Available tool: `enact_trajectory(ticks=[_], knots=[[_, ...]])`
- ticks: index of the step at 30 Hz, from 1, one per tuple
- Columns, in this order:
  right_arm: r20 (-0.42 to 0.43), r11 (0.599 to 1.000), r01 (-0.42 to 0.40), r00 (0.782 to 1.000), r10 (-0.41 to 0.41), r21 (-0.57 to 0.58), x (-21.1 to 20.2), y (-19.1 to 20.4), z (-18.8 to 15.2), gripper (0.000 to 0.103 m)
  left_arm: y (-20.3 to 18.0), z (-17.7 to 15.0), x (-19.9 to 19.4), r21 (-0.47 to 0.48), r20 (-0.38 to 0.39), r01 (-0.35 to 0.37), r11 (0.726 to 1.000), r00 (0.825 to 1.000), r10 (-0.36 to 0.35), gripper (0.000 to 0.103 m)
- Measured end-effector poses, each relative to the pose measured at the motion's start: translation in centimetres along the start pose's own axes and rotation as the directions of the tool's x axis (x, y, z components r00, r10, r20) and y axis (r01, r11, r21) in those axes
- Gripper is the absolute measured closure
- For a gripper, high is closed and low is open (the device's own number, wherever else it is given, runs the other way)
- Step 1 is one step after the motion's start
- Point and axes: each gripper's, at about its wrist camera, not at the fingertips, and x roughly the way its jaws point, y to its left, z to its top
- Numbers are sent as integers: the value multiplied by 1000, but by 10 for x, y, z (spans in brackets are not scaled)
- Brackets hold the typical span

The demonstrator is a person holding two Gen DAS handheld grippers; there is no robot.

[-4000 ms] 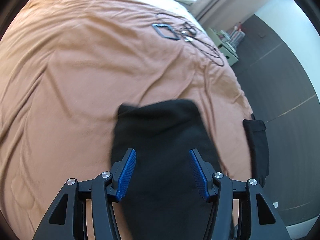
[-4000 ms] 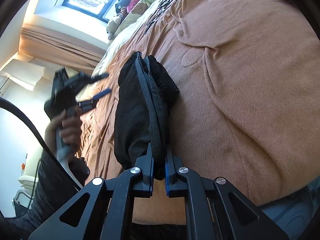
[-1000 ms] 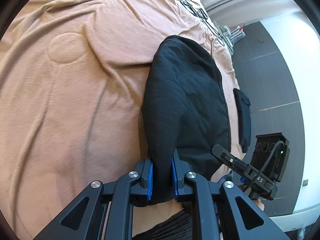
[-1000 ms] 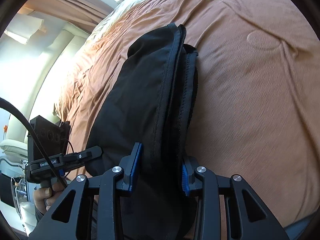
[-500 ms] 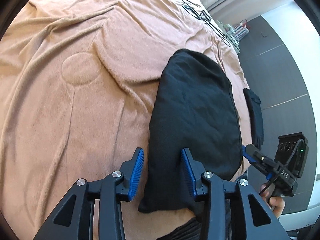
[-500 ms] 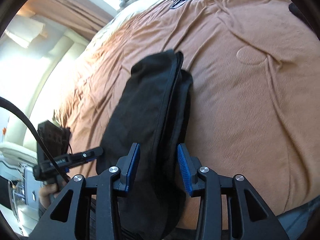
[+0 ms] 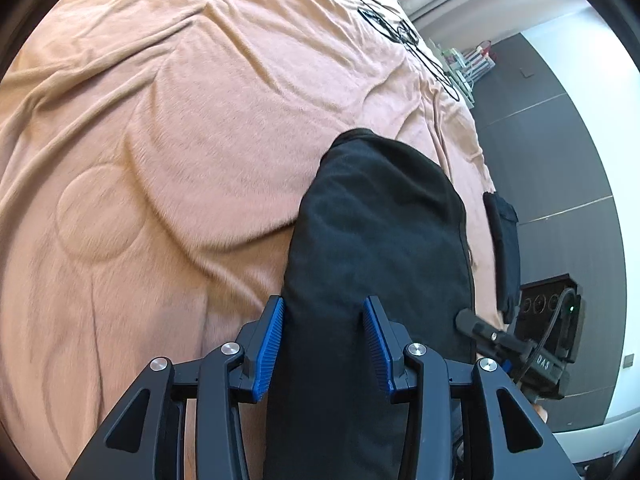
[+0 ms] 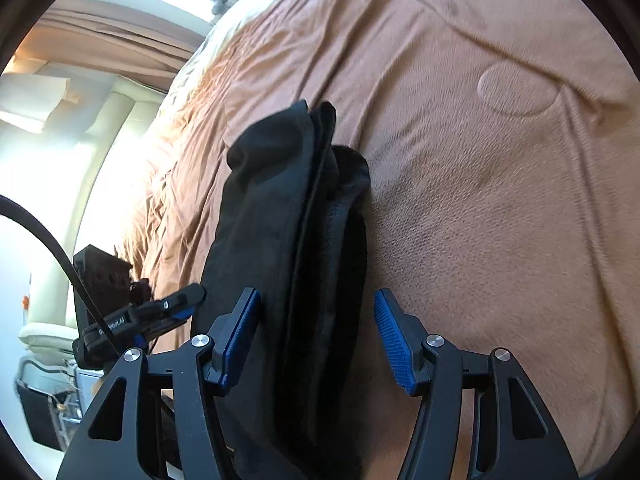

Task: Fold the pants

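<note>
Black pants (image 7: 380, 248) lie folded in a stack on the brown blanket (image 7: 180, 140), near its edge. Left gripper (image 7: 323, 343) and right gripper (image 8: 318, 334) both gape, holding nothing. Folding looks finished; next, just back away.

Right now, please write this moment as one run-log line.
task: fold pants | left hand-held gripper: open | right hand-held gripper: open | black pants: folded, lying on orange blanket | held: nothing

pants (image 7: 376, 240) on blanket (image 7: 180, 160), cables (image 7: 400, 32) behind
</note>
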Motion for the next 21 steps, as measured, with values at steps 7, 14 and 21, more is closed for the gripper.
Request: enact_trajectory(ticks=[7, 14, 21], knots=[[-28, 999, -38, 999, 38, 10, 21, -8, 7, 35, 5, 22, 19, -17, -21, 10, 1000, 1000, -11, 61], [-30, 997, -81, 996, 81, -3, 34, -15, 22, 35, 5, 41, 34, -31, -29, 49, 998, 998, -50, 61], [-39, 996, -83, 996, 82, -33, 45, -17, 30, 61, 3, 47, 42, -31, -44, 72, 997, 996, -73, 83]])
